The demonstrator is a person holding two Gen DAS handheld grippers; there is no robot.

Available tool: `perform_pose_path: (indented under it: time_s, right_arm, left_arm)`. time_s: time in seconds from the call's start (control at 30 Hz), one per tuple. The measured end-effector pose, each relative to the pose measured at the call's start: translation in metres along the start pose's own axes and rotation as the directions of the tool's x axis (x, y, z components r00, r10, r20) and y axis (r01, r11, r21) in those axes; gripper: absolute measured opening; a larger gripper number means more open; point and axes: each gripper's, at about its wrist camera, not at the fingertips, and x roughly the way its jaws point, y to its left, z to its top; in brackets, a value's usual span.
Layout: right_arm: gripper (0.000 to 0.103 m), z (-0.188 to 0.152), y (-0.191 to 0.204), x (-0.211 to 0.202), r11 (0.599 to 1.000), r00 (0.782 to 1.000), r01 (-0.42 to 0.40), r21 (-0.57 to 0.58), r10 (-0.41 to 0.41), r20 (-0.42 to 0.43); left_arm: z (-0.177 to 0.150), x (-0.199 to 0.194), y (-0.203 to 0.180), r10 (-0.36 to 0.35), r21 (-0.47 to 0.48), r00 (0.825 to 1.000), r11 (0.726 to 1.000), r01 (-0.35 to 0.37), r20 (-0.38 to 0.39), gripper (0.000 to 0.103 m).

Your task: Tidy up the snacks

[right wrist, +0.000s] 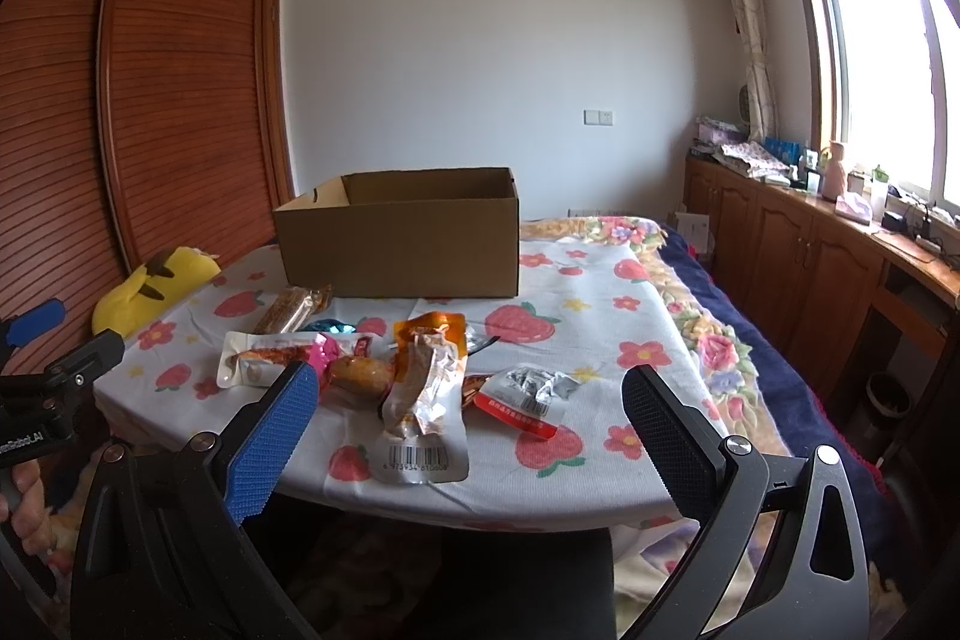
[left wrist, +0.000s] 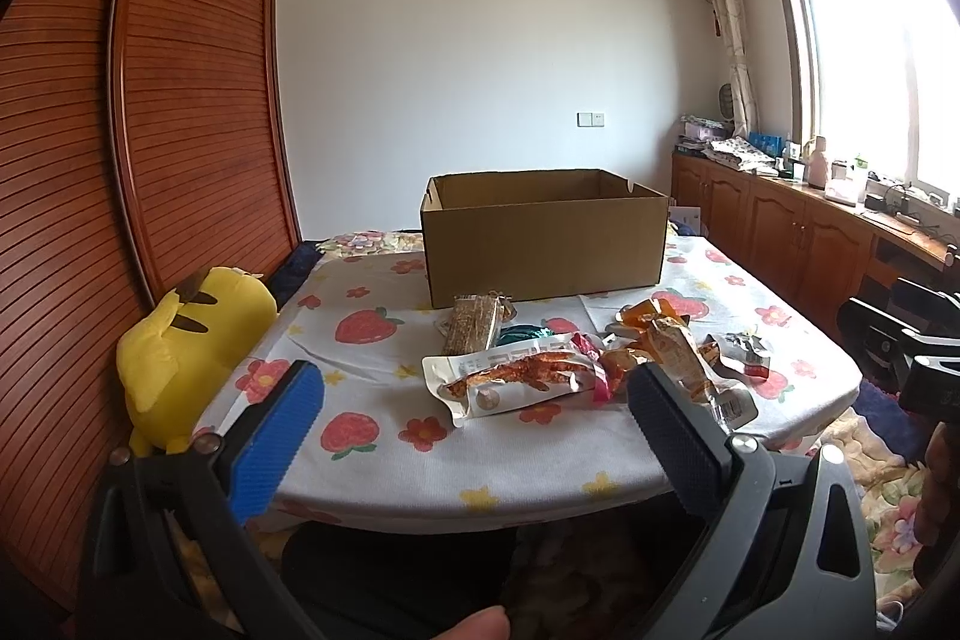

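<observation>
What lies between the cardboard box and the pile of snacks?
A wrapped brown snack bar lies just before the cardboard box, with a teal wrapper beside it, nearer the pile of snacks. The left wrist view shows it best.

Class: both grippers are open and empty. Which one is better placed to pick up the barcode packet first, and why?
Right. The right gripper frames the barcode packet between its open jaws. The left gripper sits nearer the long white packet, with the barcode one off to its right.
</observation>
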Motion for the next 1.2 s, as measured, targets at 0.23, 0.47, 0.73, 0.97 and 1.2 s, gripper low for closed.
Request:
perform_pose_path:
  time_s: [0.23, 0.47, 0.73, 0.97, 1.2]
  right_arm:
    - [0.103, 0.001, -0.001, -0.002, 1.000, 1.000, 0.001, 0.000, -0.001, 0.002]
    - [0.103, 0.001, -0.002, -0.003, 1.000, 1.000, 0.001, -0.001, -0.001, 0.002]
    - [0.103, -0.005, -0.001, 0.001, 1.000, 1.000, -0.006, 0.002, 0.006, -0.021]
    - [0.102, -0.012, -0.002, 0.023, 1.000, 0.996, -0.021, -0.009, 0.020, -0.084]
    - [0.100, -0.015, -0.010, 0.055, 0.998, 0.989, -0.052, -0.022, 0.048, -0.142]
  left_arm:
    - [0.000, -0.005, -0.002, 0.002, 0.006, 1.000, 1.000, -0.002, 0.009, 0.102]
    - [-0.001, -0.004, -0.004, 0.001, 0.012, 1.000, 1.000, -0.001, 0.008, 0.102]
    - [-0.009, 0.008, -0.003, -0.009, 0.012, 0.999, 1.000, 0.010, -0.032, 0.102]
    - [-0.015, 0.035, -0.001, -0.019, 0.023, 0.996, 0.999, 0.021, -0.088, 0.102]
    - [-0.016, 0.066, 0.000, -0.038, 0.048, 0.990, 0.998, 0.045, -0.137, 0.102]
